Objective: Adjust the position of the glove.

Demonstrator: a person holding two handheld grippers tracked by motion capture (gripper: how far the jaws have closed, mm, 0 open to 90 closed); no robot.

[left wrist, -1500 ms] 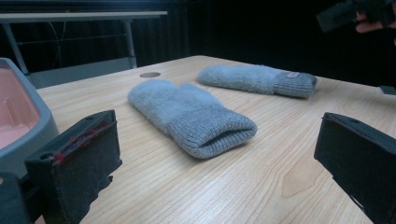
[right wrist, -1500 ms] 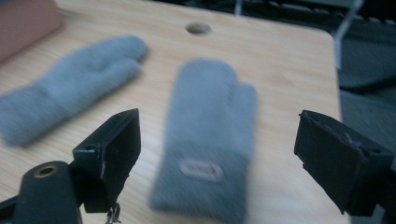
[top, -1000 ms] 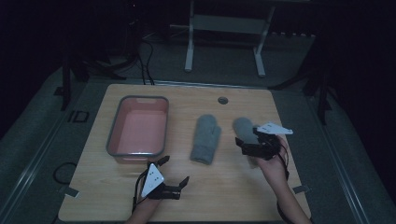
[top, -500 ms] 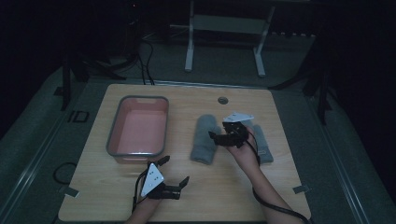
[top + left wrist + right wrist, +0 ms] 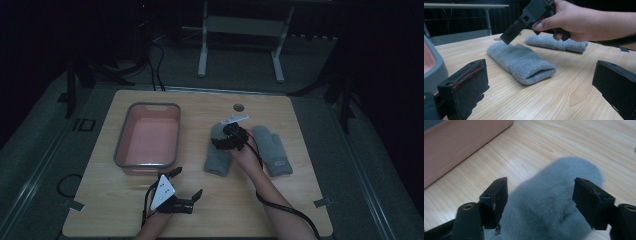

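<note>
The right gripper (image 5: 220, 143) hangs just over the near grey mitten (image 5: 554, 202), its jaws apart around the fuzzy top and not squeezing. The mitten looks soft, light and floppy. I think pinching its thick middle works best.

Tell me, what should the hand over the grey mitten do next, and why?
Probably lower and close. The right gripper has its open jaws straddling the left mitten without pressing on it, so sinking a little and squeezing should grip it. The left gripper waits open near the tray.
</note>
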